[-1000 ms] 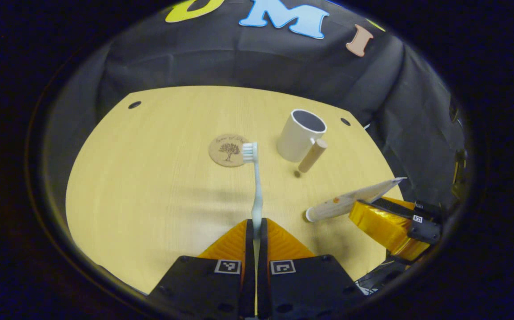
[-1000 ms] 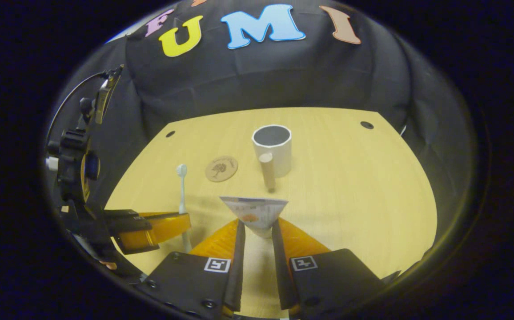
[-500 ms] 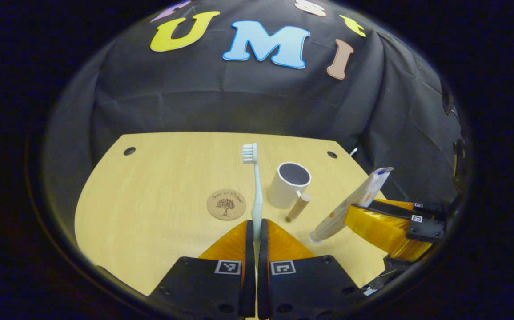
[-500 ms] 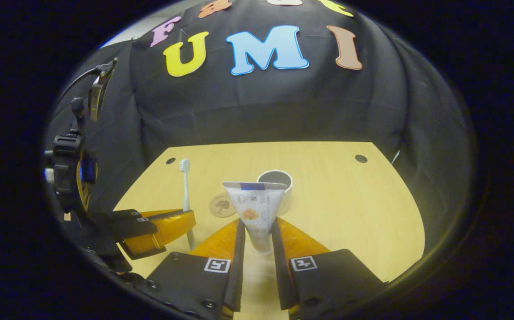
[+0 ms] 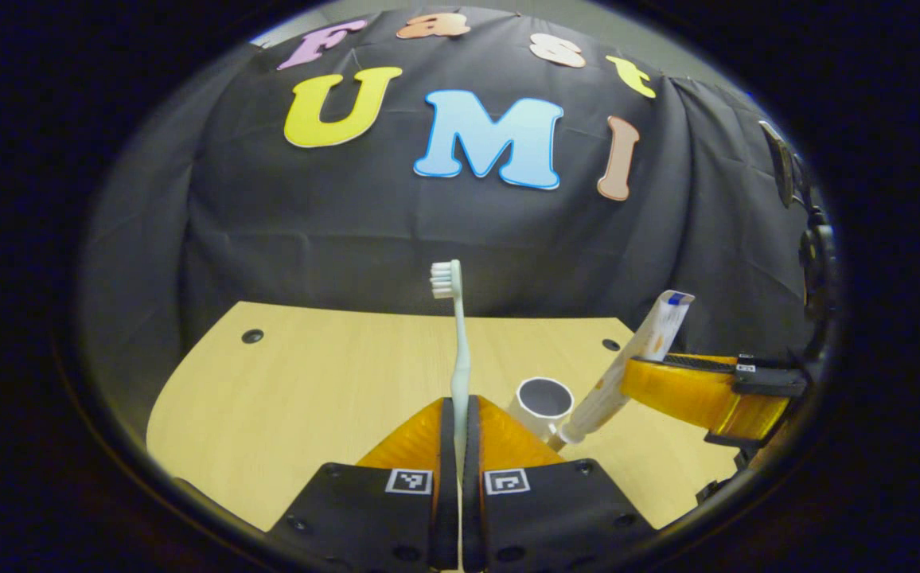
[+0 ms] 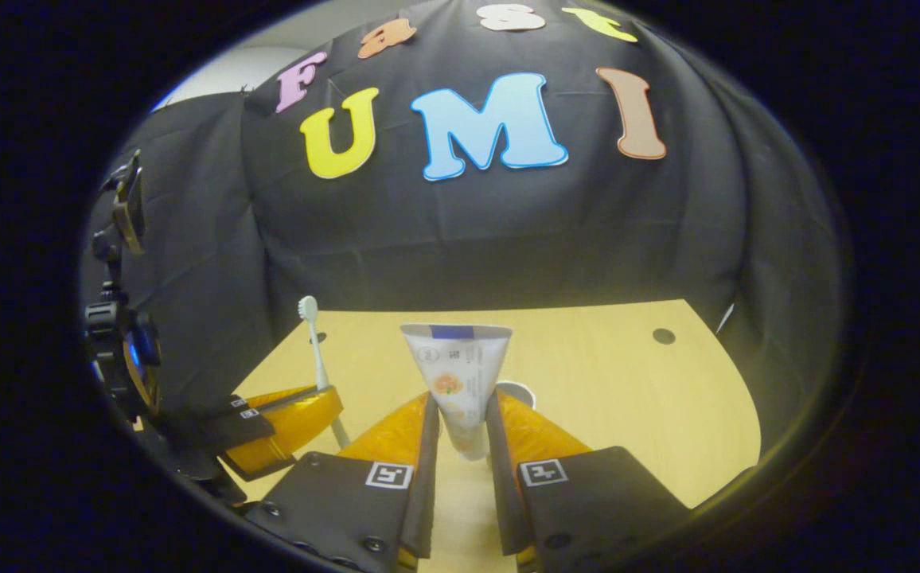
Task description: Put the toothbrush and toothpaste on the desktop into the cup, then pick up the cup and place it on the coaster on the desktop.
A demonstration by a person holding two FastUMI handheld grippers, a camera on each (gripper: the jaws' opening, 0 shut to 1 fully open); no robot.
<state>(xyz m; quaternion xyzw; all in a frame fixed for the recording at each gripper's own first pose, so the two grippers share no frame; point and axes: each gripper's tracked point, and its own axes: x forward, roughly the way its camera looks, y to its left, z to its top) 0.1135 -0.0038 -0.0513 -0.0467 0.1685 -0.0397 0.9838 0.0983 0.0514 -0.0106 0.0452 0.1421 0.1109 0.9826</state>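
Note:
My left gripper (image 5: 458, 410) is shut on the pale blue toothbrush (image 5: 457, 342), which stands upright with its bristle head at the top. My right gripper (image 6: 461, 414) is shut on the white toothpaste tube (image 6: 458, 378), crimped end up and cap down. The white cup (image 5: 544, 400) stands on the wooden desktop (image 5: 325, 382) just right of my left fingers; only its rim (image 6: 517, 391) peeks out behind the tube in the right gripper view. In the left gripper view the tube (image 5: 627, 370) hangs slanted, its cap close beside the cup. The left gripper (image 6: 285, 418) and toothbrush (image 6: 315, 342) also show at the left of the right gripper view.
The desktop has small dark holes near its far corners (image 5: 252, 336) (image 6: 663, 336). The black cloth wall rises right behind the desk's far edge.
Both grippers have lifted and tilted up, raising the toothbrush and the toothpaste tube to near upright. The cup now sits low and close beneath them, and the coaster has dropped out of sight.

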